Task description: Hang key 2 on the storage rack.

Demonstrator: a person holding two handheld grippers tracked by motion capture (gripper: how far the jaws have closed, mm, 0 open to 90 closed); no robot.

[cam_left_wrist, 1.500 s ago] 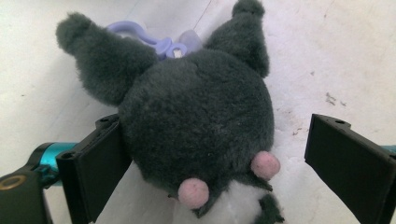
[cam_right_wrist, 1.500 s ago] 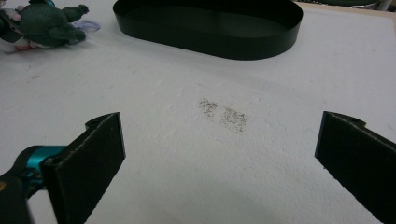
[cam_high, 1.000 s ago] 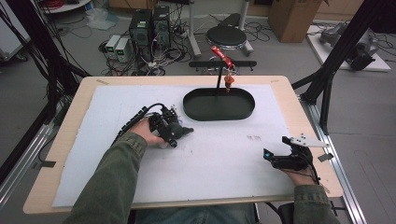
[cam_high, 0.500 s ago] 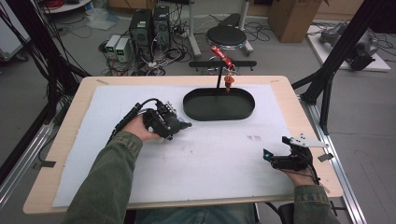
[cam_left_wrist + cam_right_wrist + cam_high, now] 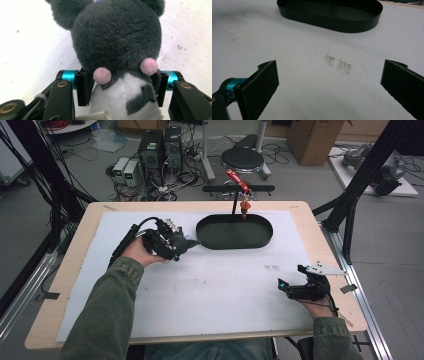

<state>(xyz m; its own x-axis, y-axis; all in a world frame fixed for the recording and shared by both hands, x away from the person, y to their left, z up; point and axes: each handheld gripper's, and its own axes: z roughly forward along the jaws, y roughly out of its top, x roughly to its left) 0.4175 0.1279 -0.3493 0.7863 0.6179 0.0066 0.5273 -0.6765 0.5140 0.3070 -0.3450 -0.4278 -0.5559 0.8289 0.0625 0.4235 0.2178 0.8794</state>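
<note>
Left gripper view: left gripper (image 5: 122, 87) w/ jaws clamped on grey plush toy (image 5: 117, 42), held just left of black oval tray (image 5: 234, 231), tray to its right. Right gripper (image 5: 329, 82) jaws wide apart, idle near table edge, farther off.

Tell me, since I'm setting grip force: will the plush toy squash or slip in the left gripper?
The plush toy looks soft and fuzzy, so it probably squashes rather than slips. The left gripper pinches its narrow neck, so the big head may flop. It's likely light.

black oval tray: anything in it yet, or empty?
Empty. The black oval tray shows a bare floor; the plush toy sits clamped in the left gripper, beside the tray.
</note>
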